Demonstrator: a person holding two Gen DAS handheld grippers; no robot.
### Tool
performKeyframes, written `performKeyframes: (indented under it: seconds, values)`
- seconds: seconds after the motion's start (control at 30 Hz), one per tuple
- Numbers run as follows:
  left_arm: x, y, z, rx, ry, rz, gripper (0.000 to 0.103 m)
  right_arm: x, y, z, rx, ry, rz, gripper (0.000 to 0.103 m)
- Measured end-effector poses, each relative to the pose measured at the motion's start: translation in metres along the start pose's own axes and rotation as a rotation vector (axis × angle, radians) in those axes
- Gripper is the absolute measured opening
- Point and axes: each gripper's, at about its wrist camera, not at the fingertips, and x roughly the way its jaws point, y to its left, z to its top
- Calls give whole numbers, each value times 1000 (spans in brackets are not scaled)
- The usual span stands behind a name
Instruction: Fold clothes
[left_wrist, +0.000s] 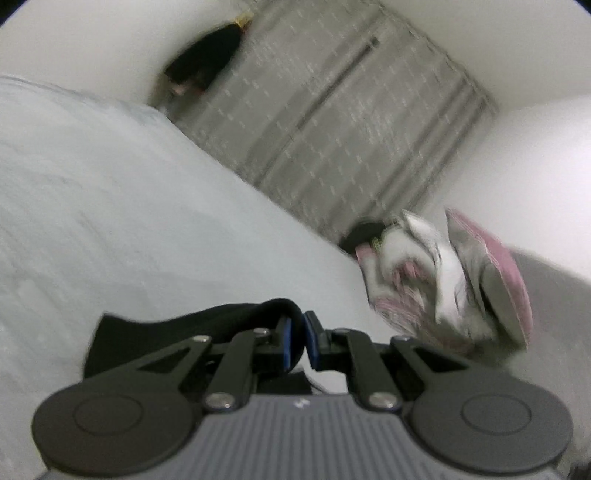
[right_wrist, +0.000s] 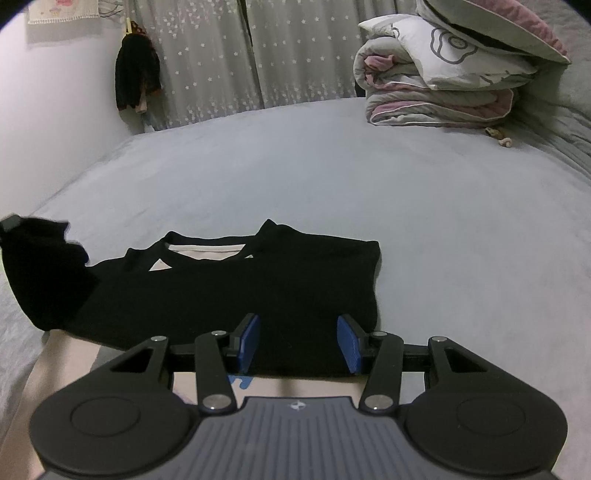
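Observation:
A black T-shirt (right_wrist: 229, 288) lies flat on the grey bed (right_wrist: 369, 192), neck opening away from me. Its lower hem rests on a tan board (right_wrist: 70, 358). My right gripper (right_wrist: 298, 343) hovers over that hem, open, its blue pads (right_wrist: 248, 341) well apart and not pressing the cloth. The shirt's left sleeve (right_wrist: 40, 269) is lifted off the bed at the far left. In the tilted, blurred left wrist view, my left gripper (left_wrist: 300, 341) is shut on a fold of that black sleeve (left_wrist: 177, 328), which drapes off to the left of the pads.
A folded pink and grey quilt stack (right_wrist: 443, 81) sits at the bed's far right, also blurred in the left wrist view (left_wrist: 443, 280). Starred curtains (right_wrist: 221, 55) hang behind the bed. A dark garment (right_wrist: 135, 77) hangs on the left wall. A small object (right_wrist: 498, 139) lies by the quilts.

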Motion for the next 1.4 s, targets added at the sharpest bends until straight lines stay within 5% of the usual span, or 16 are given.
performKeyframes:
  seconds: [0.33,0.43,0.5,0.57,0.67,0.73,1.07,1.2,1.4]
  values:
    - [59,-7,-73,118,360,44,10,0,-1,0,4,3,0,47]
    - [55,0,-81,119,361,37,13,0,-3,1,13,7,3,47]
    - [52,2,-82,106,367,16,24,0,-4,2,16,7,5,47]
    - [49,0,-73,109,415,-27,54,-1,-5,3,19,5,11,47]
    - [47,-8,-53,165,528,-85,81,-2,-6,5,31,-2,18,48]
    - [41,-6,-39,204,573,-64,82,-3,-9,6,46,-5,23,48]
    - [21,76,10,-212,466,57,82,-4,-7,6,58,-1,33,48]
    - [20,87,14,-255,404,137,79,-3,-5,4,49,6,30,48]
    - [29,96,9,-254,369,280,62,-2,-3,2,40,11,30,48]
